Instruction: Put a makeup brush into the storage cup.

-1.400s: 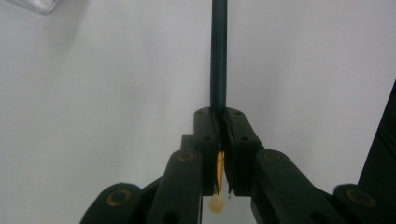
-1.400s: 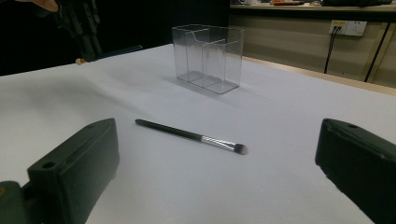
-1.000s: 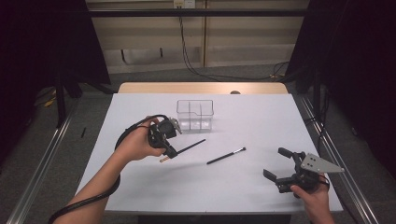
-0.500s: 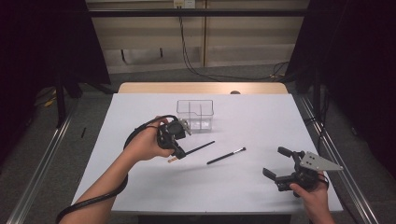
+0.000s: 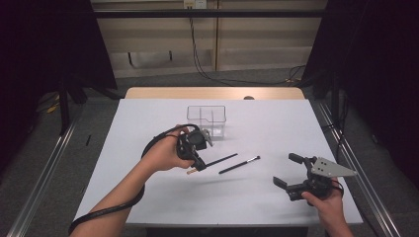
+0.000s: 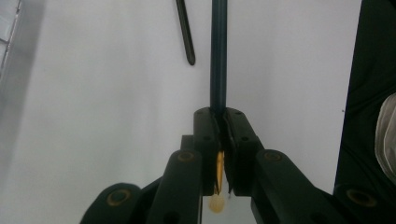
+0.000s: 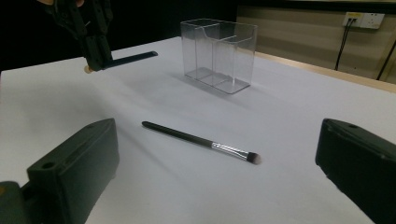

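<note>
Item in hand: thin dark-teal pencil-like stick with gold ferrule and pale tip (image 6: 218, 56), lifted clear of the white tabletop (image 5: 148, 123) near its centre, a little toward the left edge, just in front of the clear plastic two-compartment organiser box (image 5: 206, 120). Left gripper (image 5: 196, 163) is clenched on the stick near its gold end; the long dark shaft juts out past the jaws, roughly level. In the left gripper view the grip sits close to one end, so the shaft has a lot of overhang.

Second item: slim black makeup brush with silver ferrule (image 7: 201, 140) lies flat on the tabletop, centre-right, apart from the held stick and untouched. Right gripper (image 5: 291, 173) rests near the front-right corner, jaws spread wide, nothing between them.

Judgement: step in hand looks like carrying the stick to the organiser. To do it well: tilt the wrist so the shaft goes upright before reaching the rim, keep the free end clear of the near wall, centre over one compartment, lower, then release. Risk: stick pivots in the pads, given the end grip.
</note>
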A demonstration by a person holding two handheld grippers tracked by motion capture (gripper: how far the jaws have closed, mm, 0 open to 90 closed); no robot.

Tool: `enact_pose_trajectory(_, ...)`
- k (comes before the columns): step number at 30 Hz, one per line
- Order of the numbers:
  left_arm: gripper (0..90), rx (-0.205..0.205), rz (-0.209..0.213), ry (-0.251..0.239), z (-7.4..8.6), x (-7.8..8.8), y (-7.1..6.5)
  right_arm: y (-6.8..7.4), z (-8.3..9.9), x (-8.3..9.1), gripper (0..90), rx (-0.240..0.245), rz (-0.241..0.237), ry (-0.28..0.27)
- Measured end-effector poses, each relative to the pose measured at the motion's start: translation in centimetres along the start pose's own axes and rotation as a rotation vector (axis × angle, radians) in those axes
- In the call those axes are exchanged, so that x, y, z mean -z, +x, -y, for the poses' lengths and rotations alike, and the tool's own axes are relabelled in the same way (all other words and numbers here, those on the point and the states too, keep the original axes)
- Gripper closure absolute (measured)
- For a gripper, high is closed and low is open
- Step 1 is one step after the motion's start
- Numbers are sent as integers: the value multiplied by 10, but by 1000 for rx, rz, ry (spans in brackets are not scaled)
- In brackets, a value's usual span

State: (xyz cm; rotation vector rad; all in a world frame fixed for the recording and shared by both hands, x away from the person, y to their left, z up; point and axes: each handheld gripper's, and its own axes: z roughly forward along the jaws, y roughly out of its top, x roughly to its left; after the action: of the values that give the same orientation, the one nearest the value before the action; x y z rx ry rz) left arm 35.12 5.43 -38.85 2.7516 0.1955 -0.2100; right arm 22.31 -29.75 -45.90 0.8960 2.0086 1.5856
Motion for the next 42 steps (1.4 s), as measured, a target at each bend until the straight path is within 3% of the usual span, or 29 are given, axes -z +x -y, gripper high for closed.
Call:
enact_pose_trajectory(15,844,-2,10,7,-8,-3,-4,-1,-18,-12,0,25,-56,68)
enact_pose_trajectory(24,845,-35,13,15,-15,-5,-8,-1,-31,-22,0,36,-95,112)
enact_pose_trajectory(37,845,-40,17,34,-16,-5,-9,3,-55,-39,0,81,-123,215)
enact_pose_trajectory(38,844,-26,18,24,-16,-6,-10,3,-58,-41,0,84,-128,223)
enact_pose_trajectory(42,844,-43,14,28,-18,-6,-10,5,-67,-46,0,92,-139,253)
